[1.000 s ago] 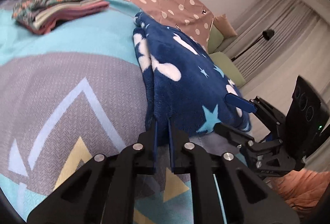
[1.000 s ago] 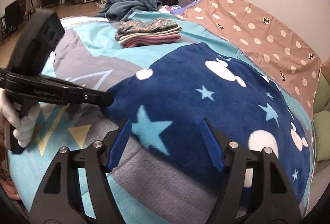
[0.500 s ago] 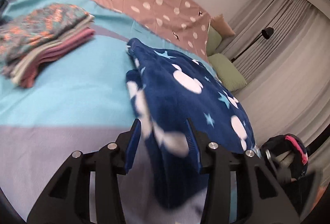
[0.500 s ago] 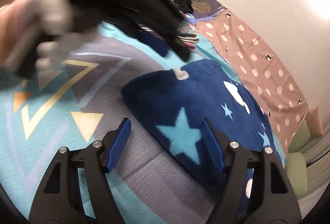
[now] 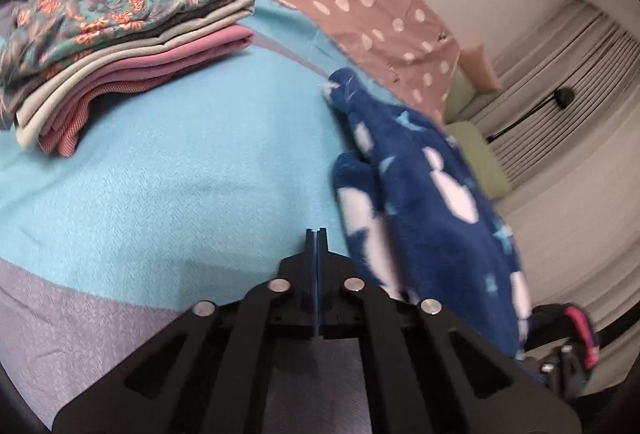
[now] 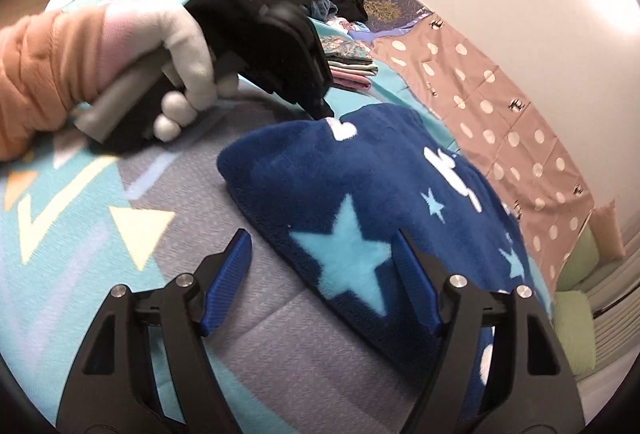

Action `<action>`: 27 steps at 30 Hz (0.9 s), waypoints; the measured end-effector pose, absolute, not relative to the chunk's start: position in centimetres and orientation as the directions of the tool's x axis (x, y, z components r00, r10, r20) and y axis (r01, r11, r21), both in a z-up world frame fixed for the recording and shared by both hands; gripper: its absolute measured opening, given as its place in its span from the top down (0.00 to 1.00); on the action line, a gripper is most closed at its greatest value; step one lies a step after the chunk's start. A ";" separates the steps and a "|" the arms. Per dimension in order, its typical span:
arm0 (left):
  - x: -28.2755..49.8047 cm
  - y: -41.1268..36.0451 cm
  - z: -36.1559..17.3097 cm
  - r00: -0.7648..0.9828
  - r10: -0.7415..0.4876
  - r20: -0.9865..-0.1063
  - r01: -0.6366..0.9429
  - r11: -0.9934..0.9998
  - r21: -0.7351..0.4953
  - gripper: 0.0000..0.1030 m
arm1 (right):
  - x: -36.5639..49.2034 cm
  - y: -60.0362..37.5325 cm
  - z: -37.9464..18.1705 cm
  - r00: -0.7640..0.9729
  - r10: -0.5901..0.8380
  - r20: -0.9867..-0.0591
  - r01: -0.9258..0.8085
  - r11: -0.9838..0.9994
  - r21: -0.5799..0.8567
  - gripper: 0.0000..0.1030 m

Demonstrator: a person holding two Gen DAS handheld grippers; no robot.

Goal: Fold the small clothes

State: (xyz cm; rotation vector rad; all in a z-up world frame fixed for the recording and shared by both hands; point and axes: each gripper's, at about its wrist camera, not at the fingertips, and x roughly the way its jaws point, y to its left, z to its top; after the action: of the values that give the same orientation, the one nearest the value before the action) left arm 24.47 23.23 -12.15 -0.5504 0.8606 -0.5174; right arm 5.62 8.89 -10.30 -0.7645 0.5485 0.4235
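1. R gripper sat nearest, fingers spread wide w/ nothing between them. It hovered at the near edge of the fleece; the big pale star showed in the gap.
2. L gripper was pinched fully together, pads touching, no cloth caught. It hung over bare blanket just left of the fleece.
3. Fleece = the task item: navy plush w/ white shapes and light-blue stars, lying on the blanket in a long folded bundle w/ a rounded near end. Neither gripper touched it.
4. Handling, my read: thick, soft, light, limp. It should sag and slump when lifted, not hold a crease well. The pile looked grippy rather than slick, so slip risk seemed low. Nothing fragile.
5. Where to grab, my read: the rounded near edge by the star for the R gripper, taking all layers at once. For the L gripper, the left edge or the far tip. A pinch on the top layer only would prob peel the fold open.
6. L hand, white glove, held its tool above and left of the fleece.
7. Beyond the fleece, to its far left: stack of folded clothes, floral piece on top, well apart from it.
8. Farthest, behind the fleece: dotted sheet.
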 end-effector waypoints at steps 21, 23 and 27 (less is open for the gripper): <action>24.2 20.5 -13.0 0.452 -0.779 -0.434 0.310 0.594 -0.743 0.73 | 7.3 11.6 -11.6 0.838 0.123 -0.532 -0.494 0.585 -0.643 0.53; 24.1 21.1 -13.3 0.458 -0.785 -0.417 0.295 0.577 -0.761 0.76 | 7.3 11.9 -11.7 0.839 0.128 -0.528 -0.498 0.569 -0.654 0.67; 24.1 21.3 -13.4 0.456 -0.789 -0.411 0.293 0.569 -0.768 0.71 | 8.1 10.7 -9.8 0.792 0.173 -0.586 -0.535 0.658 -0.530 0.74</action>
State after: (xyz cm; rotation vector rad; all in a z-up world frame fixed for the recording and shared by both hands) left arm 24.11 21.31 -13.44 -0.6766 0.8486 -0.7338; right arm 8.10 10.69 -9.83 -0.7533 0.5245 0.4221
